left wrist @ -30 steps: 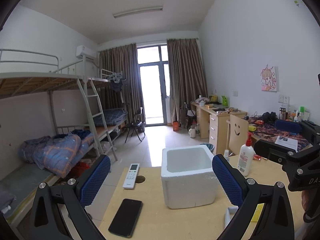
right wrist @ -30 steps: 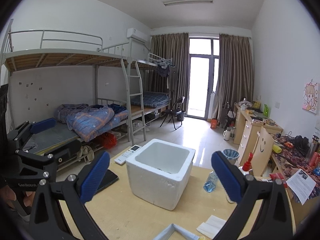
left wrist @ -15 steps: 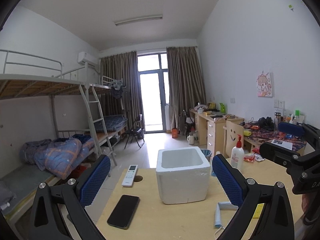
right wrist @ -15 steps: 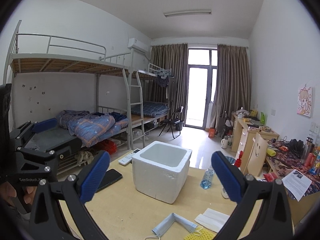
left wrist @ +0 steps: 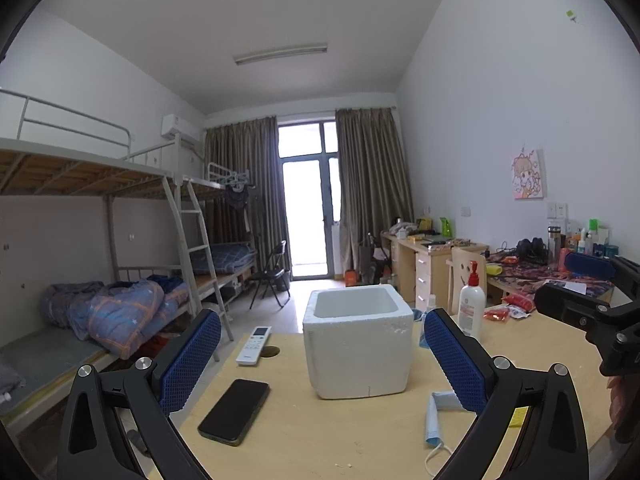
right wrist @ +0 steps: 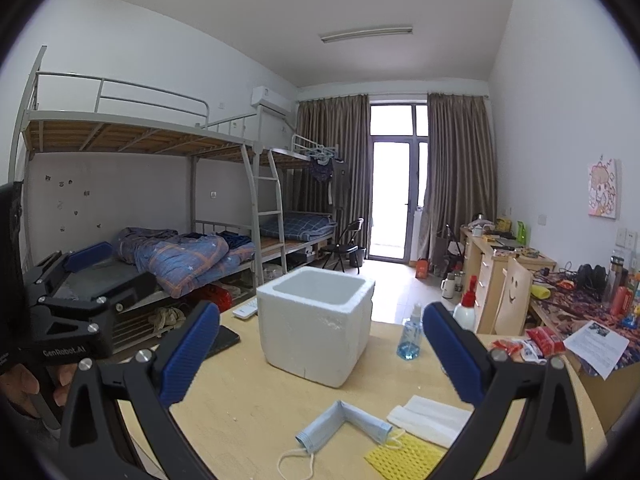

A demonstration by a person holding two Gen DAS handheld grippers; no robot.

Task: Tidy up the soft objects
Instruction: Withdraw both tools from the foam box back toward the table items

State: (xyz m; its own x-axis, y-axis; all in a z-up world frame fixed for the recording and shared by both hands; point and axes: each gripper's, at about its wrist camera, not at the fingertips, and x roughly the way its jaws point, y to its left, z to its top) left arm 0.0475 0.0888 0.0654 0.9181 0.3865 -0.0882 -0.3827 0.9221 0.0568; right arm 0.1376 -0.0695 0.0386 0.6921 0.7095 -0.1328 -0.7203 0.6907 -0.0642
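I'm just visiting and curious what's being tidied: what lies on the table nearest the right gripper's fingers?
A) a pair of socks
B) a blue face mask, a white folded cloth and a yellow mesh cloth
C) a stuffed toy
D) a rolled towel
B: the right wrist view shows the blue face mask, the white folded cloth and the yellow mesh cloth lying on the table before the open fingers.

The white foam box [right wrist: 316, 322] stands mid-frame on the counter [right wrist: 248, 400], blocking the straight path ahead. Bare counter lies in front of it, at lower centre. Lower right holds the blue face mask [right wrist: 344, 422], white cloth [right wrist: 430, 420] and yellow cloth [right wrist: 404, 454]; right of the box stands a spray bottle [right wrist: 410, 338], at its left a phone [left wrist: 234, 412].
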